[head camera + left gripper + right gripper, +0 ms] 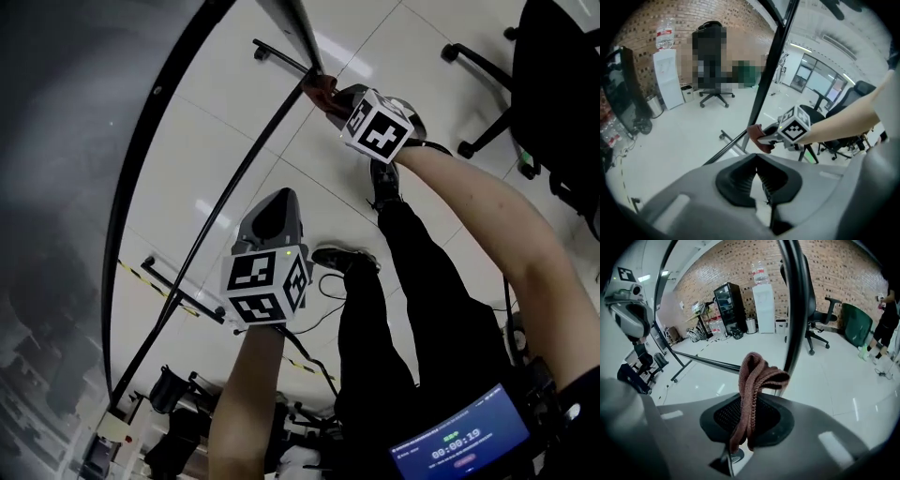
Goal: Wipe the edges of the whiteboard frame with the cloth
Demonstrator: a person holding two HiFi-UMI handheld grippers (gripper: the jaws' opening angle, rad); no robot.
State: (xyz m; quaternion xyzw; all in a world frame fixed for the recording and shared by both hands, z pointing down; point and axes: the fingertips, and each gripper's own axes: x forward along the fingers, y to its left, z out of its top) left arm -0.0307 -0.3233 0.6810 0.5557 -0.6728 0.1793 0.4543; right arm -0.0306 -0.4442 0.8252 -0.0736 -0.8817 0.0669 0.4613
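Note:
The whiteboard's black frame (127,187) curves down the left of the head view. A reddish-brown cloth (754,378) hangs folded from my right gripper (749,420), which is shut on it. The cloth (322,92) lies against a black bar (797,310) of the board's frame, close to the top of the head view; my right gripper (328,101) is there. My left gripper (274,217) hangs lower and nearer, off the bar, shut (760,182) with nothing between its jaws. From it I see the cloth (755,136) against the black bar (771,70).
Black office chairs (548,103) stand at the right, another (712,65) by the brick wall. A water dispenser (764,305) and a black fridge (729,308) line that wall. The person's dark legs (412,309), floor cables (328,291) and stand feet (173,291) are below.

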